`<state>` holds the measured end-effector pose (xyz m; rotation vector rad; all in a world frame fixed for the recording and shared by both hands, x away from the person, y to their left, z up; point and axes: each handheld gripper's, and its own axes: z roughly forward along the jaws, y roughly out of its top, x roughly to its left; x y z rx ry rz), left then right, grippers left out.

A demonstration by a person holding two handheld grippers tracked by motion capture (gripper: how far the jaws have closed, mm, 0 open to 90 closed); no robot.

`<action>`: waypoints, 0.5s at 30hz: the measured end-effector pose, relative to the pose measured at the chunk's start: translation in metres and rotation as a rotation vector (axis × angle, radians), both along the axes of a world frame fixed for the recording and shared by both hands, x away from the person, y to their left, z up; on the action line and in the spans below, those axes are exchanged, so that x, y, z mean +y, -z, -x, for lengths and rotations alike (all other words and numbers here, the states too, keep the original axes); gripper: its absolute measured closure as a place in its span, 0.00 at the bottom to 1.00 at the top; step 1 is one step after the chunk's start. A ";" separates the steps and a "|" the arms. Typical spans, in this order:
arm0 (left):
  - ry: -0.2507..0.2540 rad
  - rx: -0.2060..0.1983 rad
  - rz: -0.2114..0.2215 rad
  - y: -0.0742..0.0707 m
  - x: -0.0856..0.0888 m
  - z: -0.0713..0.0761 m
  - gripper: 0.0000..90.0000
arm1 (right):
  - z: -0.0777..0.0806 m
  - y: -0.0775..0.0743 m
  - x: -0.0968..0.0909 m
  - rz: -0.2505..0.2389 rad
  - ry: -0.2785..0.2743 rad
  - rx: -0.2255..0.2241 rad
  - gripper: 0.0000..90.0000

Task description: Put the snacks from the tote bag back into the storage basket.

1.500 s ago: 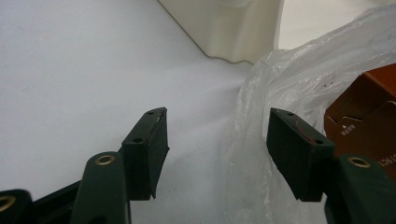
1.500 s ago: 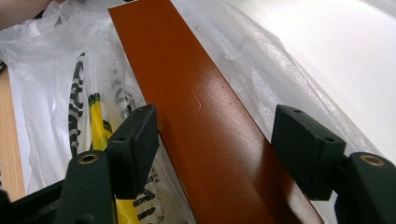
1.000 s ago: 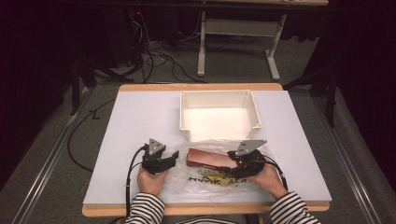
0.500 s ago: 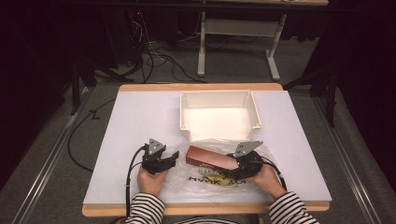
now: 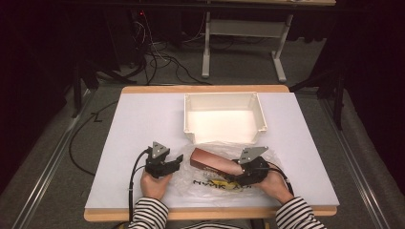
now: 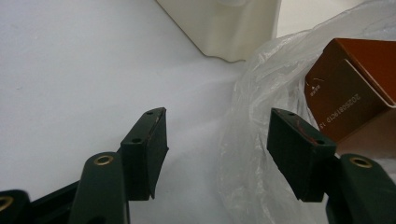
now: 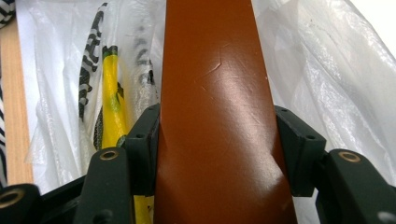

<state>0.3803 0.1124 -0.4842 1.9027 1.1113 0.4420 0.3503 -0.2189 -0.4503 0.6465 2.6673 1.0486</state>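
A long brown box (image 5: 212, 162) lies on a crumpled clear plastic bag (image 5: 210, 185) with yellow and black print, near the table's front edge. My right gripper (image 5: 235, 174) holds the box's right end. In the right gripper view its jaws have just been closing, and both pads now press on the sides of the box (image 7: 217, 93). My left gripper (image 5: 175, 162) stands open just left of the bag, with nothing but table and a fold of the bag (image 6: 254, 140) between its jaws. The printed end of the box (image 6: 345, 93) shows beyond its right jaw.
A white open bin (image 5: 191, 119) stands behind the bag at the table's middle, its corner (image 6: 229, 28) close ahead of the left gripper. White table surface (image 5: 143, 124) spreads to the left and right. Cables trail from both grippers toward the front edge.
The right gripper's jaws have closed in onto the brown box, and the box's left end has tipped up a little. Neither hand has shifted.
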 end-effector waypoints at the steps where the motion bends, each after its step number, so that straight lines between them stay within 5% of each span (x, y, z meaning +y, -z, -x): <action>1: 0.000 0.001 0.000 0.000 0.000 0.000 0.43 | 0.000 0.000 0.000 -0.004 0.002 0.004 0.47; 15: -0.002 0.004 -0.004 0.000 -0.001 0.000 0.43 | 0.003 -0.011 -0.009 -0.054 0.023 -0.008 0.47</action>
